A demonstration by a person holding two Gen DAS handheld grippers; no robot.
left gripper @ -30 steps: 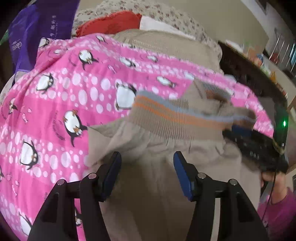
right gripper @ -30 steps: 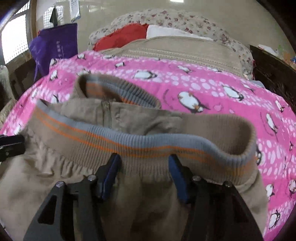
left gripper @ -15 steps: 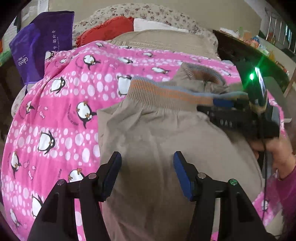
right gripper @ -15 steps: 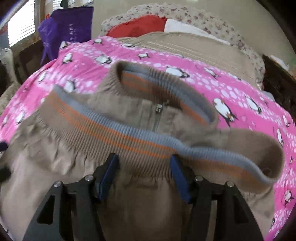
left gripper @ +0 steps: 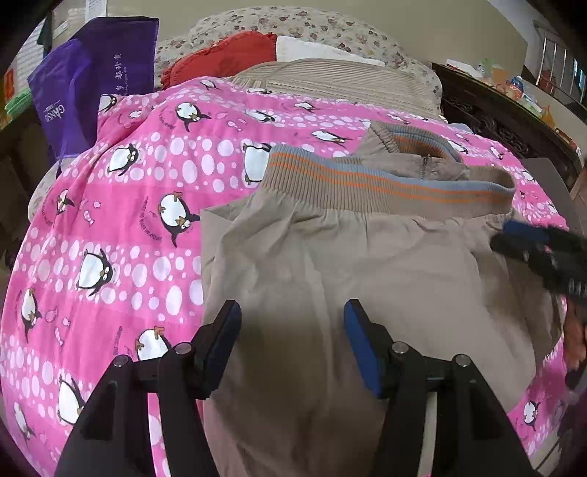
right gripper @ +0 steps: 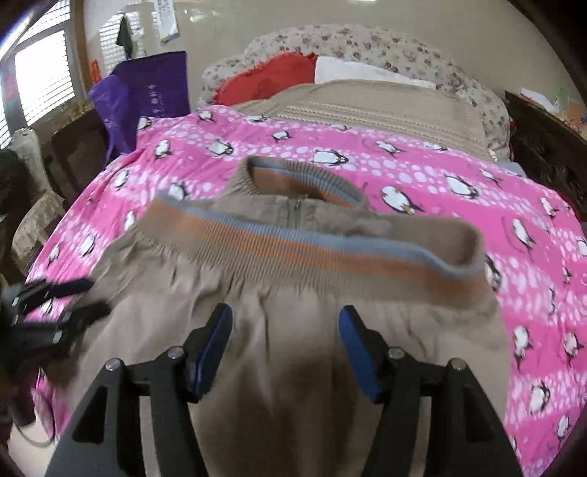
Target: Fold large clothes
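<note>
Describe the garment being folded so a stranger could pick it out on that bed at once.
Start from the pink penguin-print quilt covering the bed. Lying on its near part, under both open grippers, is the tan jacket. Its ribbed hem band with grey and orange stripes sets it apart from the plain beige knit folded farther back by the pillows.

We see a bed covered by a pink penguin-print quilt (right gripper: 422,183), with a beige ribbed blanket (right gripper: 370,110) folded across its far end. Behind that we make out a red cushion (right gripper: 268,82) and a white pillow (right gripper: 363,75) against a floral padded headboard (right gripper: 367,46). A purple bag (right gripper: 146,97) stands at the bed's left corner. The plain beige wall (right gripper: 330,18) rises behind. On the left we find a bright window with blinds (right gripper: 44,80); on the right, a dark carved wooden cabinet (left gripper: 495,113) with small clutter on top.
</note>
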